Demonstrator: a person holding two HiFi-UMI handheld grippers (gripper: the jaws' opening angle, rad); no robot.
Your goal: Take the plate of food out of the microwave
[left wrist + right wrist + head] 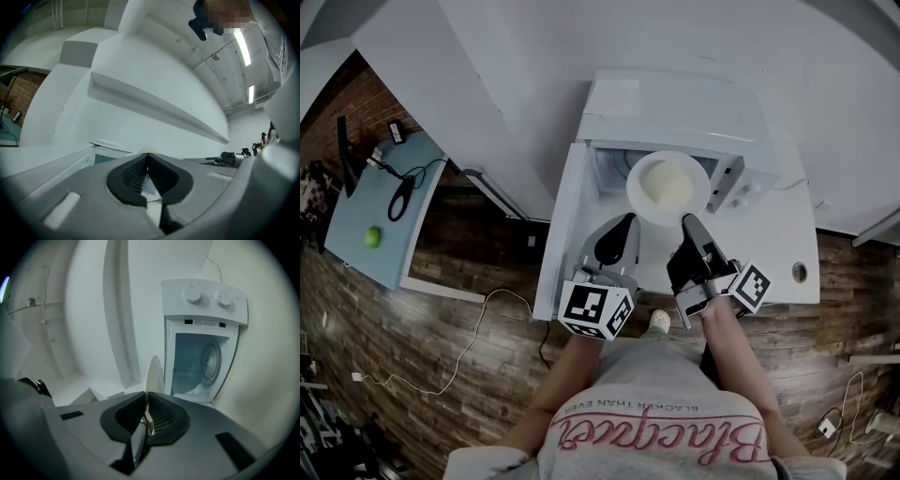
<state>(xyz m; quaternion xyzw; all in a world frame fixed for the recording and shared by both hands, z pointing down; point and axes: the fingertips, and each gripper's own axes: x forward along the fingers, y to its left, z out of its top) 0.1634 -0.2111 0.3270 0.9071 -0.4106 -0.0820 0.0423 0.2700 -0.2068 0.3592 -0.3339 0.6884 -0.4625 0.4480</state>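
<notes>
Your right gripper (687, 222) is clenched on the near right rim of the plate (634, 178). In the right gripper view the rim runs edge-on between the two pads, and both pads press on it.

The plate carries a pale portion of food (668, 187) at its centre. It hangs level, outside the microwave (675, 108) and directly in front of its opening. It sits above the middle of the white counter (787, 253), between the oven and the counter's front edge.

Your left gripper (626, 221) is clamped shut with nothing between its pads. The left gripper view shows the two pads meeting at their tips. In the head view its tip lies just beside the plate's near left rim, and you cannot tell whether it touches the rim.

The microwave stands at the back edge of the counter. Its door (581, 202) is swung open along the left side of the opening. In the right gripper view the cavity (190, 364) faces you, with the turntable (212, 359) in sight and two control knobs (193, 295) on the panel beside it.

Left of the counter, well apart from it, a light blue side table (356, 220) stands on the wooden floor (441, 319). It carries a green ball (372, 236) near its front edge
</notes>
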